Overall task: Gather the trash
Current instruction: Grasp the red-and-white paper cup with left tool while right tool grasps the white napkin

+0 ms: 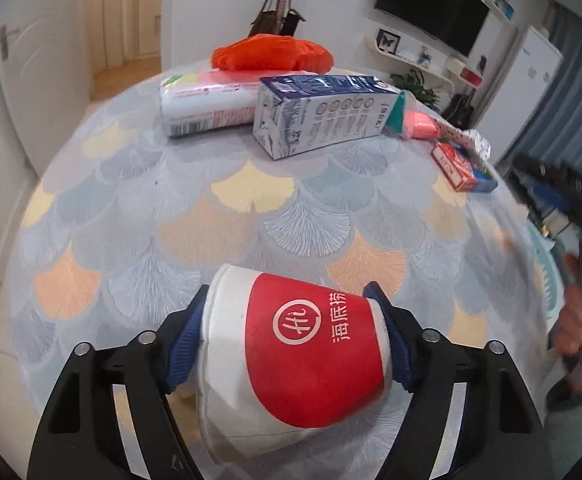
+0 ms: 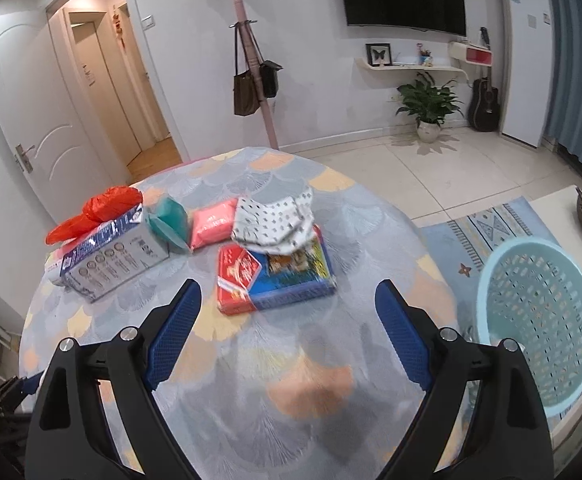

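In the left wrist view the left gripper [image 1: 291, 320] has its blue pads [image 1: 183, 344] pressed against both sides of a crushed paper cup [image 1: 291, 364], which lies on its side between them over the near edge of the table [image 1: 139, 216]; the cup is white with a red band carrying a white circled logo and the Chinese characters 海底捞. Beyond it, on the fan-patterned tablecloth, a white and pink wrapped pack [image 1: 207, 104] lies at the far left with small print too blurred to read, and an orange plastic bag [image 1: 271, 54] sits behind it. Touching the pack's right end is a blue and white milk carton [image 1: 319, 112] on its side, showing a row of round icons and fine text that seems to be Chinese but cannot be made out. Further right come a teal and pink packet [image 1: 411, 118], a spotted white cloth [image 1: 467, 140] and a red box [image 1: 453, 164] with white lettering, unreadable here. In the right wrist view the right gripper [image 2: 289, 308] hangs with its jaws wide apart and nothing between them, above the tablecloth, just short of a flat red and blue box [image 2: 275, 276] whose printed front is smeared. To the right, off the table, a pale blue perforated basket [image 2: 539, 320] stands on the floor beside a patterned rug [image 2: 491, 224].
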The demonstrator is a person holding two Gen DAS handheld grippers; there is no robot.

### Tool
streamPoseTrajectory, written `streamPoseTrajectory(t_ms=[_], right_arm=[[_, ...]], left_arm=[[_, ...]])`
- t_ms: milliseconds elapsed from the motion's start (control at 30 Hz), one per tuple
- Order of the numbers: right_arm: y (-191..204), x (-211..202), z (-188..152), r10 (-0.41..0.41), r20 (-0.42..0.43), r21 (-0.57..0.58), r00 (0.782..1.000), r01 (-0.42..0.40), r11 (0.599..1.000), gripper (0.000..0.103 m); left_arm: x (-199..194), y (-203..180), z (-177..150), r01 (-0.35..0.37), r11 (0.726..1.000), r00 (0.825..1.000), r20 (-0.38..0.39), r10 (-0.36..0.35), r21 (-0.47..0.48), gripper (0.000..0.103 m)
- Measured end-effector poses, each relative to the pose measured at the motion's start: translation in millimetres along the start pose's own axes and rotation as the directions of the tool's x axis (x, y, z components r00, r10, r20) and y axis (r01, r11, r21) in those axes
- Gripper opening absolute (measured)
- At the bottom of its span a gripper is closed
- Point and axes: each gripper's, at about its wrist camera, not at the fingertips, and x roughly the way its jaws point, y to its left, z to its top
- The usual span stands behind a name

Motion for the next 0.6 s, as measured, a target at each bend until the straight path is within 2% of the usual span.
streamPoseTrajectory(t_ms=[200,233,300,400,467,600], right_arm=[[6.0,26.2,30.5,0.002,-0.007,-0.008,1.0,-0.002,1.0,0.085],[5.7,31.7,35.5,-0.006,-0.009,-0.007,1.0,0.006,1.0,0.085],[3.0,48.4,45.6,-0.022,-0.034,-0.004,0.999,0.022,1.0,0.083],[-2.6,72.7,52.3,-0.021,-0.083,0.002,0.996,0.022,1.0,0.066],[-5.2,83.2,52.8,-0.028,-0.096,0.004,0.995,0.029,1.0,0.059],[-3.1,94.6,51.7,-0.01,-0.118,-0.01,0.993,0.009,1.0,0.033]], left_arm=[[-14.9,5.8,-0.6,0.054,0.998,0.998,0.041,-0.054,0.011,0.074],[-20.3,7.5,-1.2,0.05,0.999,0.997,0.051,-0.051,0.015,0.081],[-27.7,11.2,-3.2,0.028,0.999,0.998,0.05,-0.029,0.016,0.087],[-29.4,16.2,-7.9,0.018,1.0,1.0,0.016,-0.018,-0.006,0.088],[-24.9,17.8,-9.6,0.025,0.999,1.0,-0.014,-0.025,-0.029,0.089],[-12.0,15.8,-9.2,0.011,0.998,0.999,-0.043,-0.013,-0.061,0.088]])
